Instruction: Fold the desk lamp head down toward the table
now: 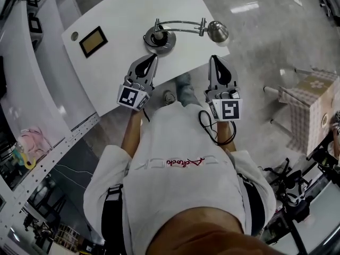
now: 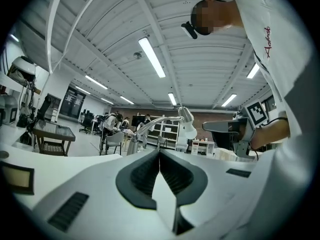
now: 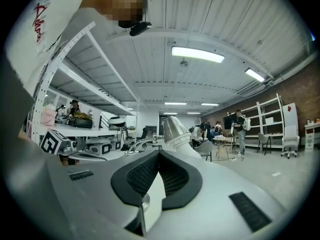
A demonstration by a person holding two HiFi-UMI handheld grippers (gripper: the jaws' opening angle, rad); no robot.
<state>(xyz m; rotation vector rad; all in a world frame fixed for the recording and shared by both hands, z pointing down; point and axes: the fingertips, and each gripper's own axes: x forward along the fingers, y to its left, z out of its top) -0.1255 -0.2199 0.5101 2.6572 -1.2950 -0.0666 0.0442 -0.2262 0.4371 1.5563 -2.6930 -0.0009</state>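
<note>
The white desk point(image 1: 114, 73) is the biggest thing here, and most of its top is bare. The desk lamp point(image 1: 180, 31) stands near its far side. Its round base point(image 1: 159, 39) looks heavy, so I think it will stay in place. The arm runs about level to the right, and the lamp head point(image 1: 218, 31) ends close to the desk's right edge, with only floor beyond it.

The lamp seems to be polished metal, so it is stiff and probably slippery. I would grip the thin arm just behind the head, not the smooth shade. There is free room in front of the lamp for folding it down.

The left gripper point(image 1: 153, 57) points at the base and the right gripper point(image 1: 214, 57) at the head. Neither touches the lamp. Both pairs of fingers point(image 3: 150, 171) are pressed together and hold nothing.
</note>
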